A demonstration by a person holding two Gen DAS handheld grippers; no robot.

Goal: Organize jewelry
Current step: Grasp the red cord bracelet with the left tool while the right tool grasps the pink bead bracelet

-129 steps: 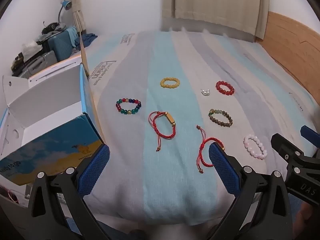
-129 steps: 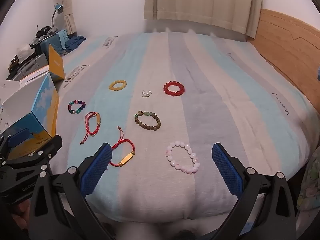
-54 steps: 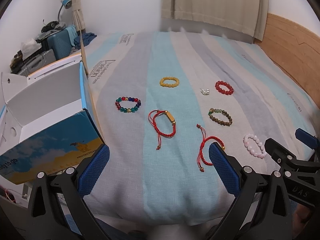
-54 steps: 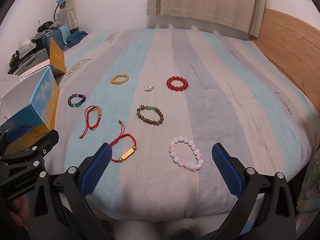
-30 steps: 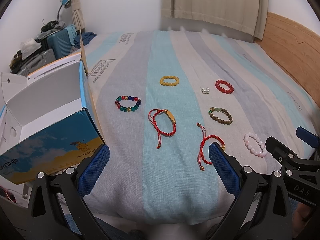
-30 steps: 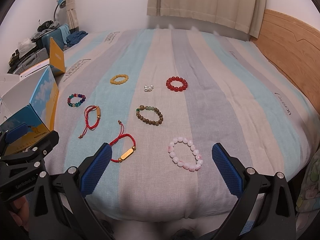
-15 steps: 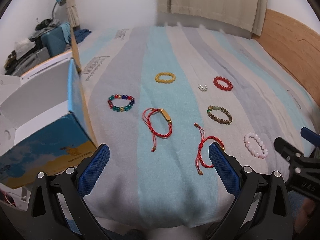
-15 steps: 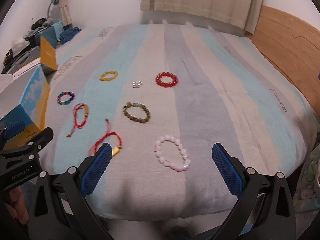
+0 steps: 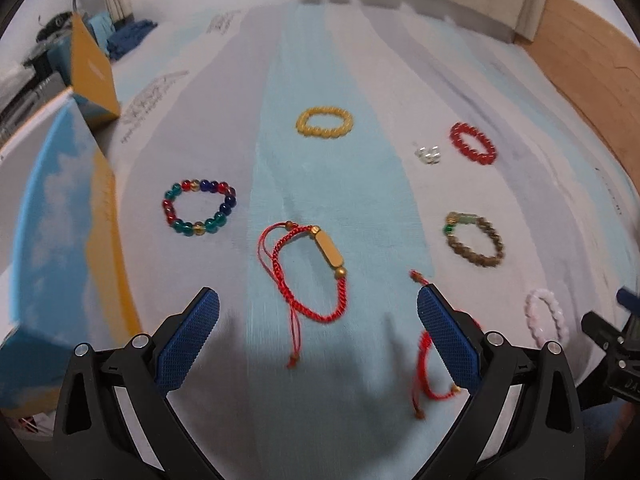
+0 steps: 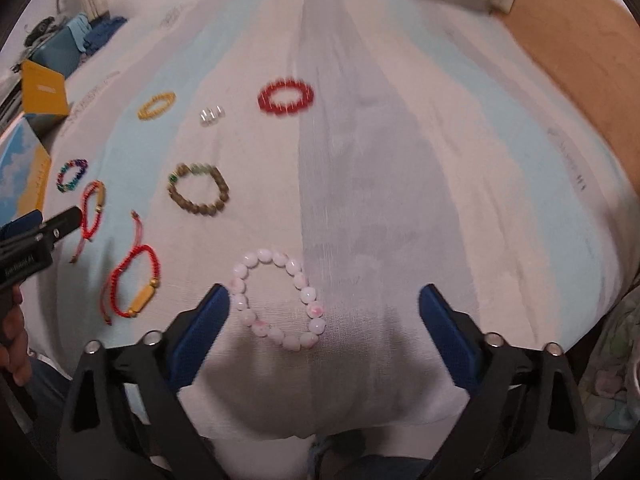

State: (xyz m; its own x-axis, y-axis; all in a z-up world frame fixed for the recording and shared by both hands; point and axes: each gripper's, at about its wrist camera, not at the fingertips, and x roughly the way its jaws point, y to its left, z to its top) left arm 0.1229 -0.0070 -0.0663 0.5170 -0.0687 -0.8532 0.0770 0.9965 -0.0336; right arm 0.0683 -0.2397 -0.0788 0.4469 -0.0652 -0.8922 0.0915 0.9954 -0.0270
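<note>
Left claw [image 9: 318, 316]: spread wide, empty, over a red cord bracelet [image 9: 310, 270] on the bed [image 9: 224, 80].
Right claw [image 10: 324, 312]: spread wide, empty; pink bead bracelet [image 10: 280, 304] lies between its fingers, nearer the left one.
Further back: brown bead bracelet [image 10: 199, 192], then red bead bracelet [image 10: 285, 97].

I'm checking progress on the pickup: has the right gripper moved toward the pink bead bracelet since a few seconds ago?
Yes. The right gripper has come forward and down over the bed; the pink bead bracelet now lies between its open fingers.
</note>
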